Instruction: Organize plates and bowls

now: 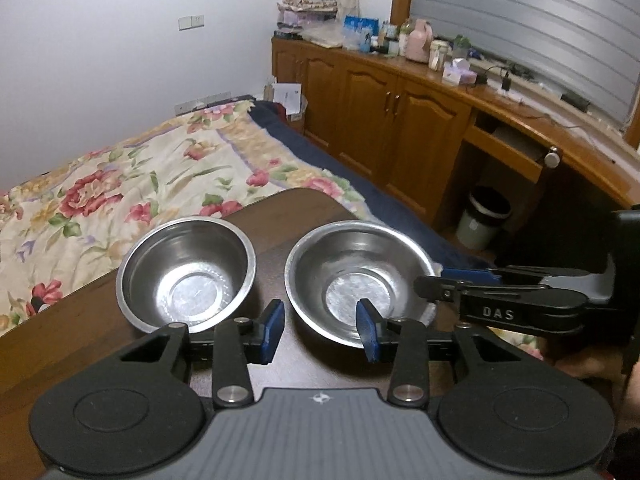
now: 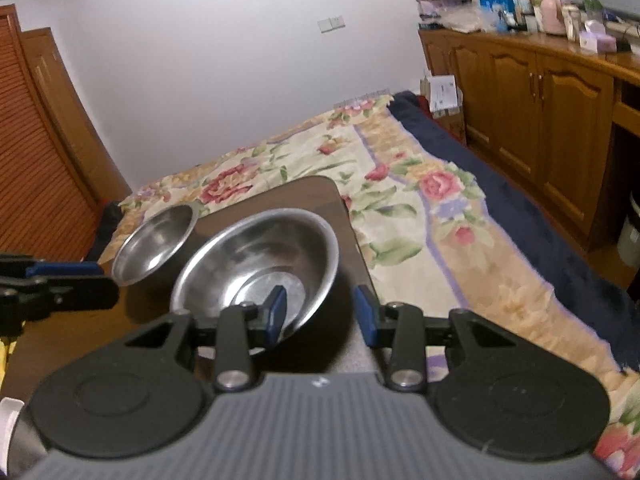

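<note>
Bowls (image 1: 188, 272) side by side on table (image 1: 100, 340)

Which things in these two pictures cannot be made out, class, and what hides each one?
- Left wrist view: the near rim of the right bowl is hidden behind the left tongs.
- Left wrist view: whether the right tongs touch that bowl's rim is unclear; they overlap.
- Right wrist view: the table near edge is hidden by the tongs' body.
- Both views: items on the cabinet are too small to name.
</note>
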### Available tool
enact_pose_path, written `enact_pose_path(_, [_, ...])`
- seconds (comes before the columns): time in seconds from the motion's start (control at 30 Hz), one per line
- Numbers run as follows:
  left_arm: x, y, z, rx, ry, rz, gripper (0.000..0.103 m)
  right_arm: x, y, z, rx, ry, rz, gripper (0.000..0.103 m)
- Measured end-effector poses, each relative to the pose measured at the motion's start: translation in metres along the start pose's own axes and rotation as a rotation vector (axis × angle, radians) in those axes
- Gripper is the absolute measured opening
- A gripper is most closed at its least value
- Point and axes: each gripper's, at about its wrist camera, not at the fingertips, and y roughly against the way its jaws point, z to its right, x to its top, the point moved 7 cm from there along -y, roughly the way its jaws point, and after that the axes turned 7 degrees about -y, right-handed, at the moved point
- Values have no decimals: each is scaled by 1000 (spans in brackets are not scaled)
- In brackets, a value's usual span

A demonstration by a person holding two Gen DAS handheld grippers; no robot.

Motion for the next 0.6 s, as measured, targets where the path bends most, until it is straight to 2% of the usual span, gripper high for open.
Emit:
enact_pose_path(0.2, [-5, -15, -2, 28, 4, -39, 41, -3, -2, 5, 22, -8, -11, 37])
enact_pose_path(0.33, [-9, -24, -5, 35, 12, -61, 35, -3, -3, 6, 42, -22, -17, 33])
enact_pose_path(0.4, [-9, -28, -7, 29, 28, -69, 34, -4, -4, 7, 41, -21, -18, 29])
enact_pose_path(0.47, [-9, -33, -9, 15, 51, -91, 27, -5, -4, 7, 41, -22, -21, 26])
enact_pose_path(0.6, [-10, -36, -10, -6, 86, -94, 27, -8, -4, 6, 55, -28, -26, 22])
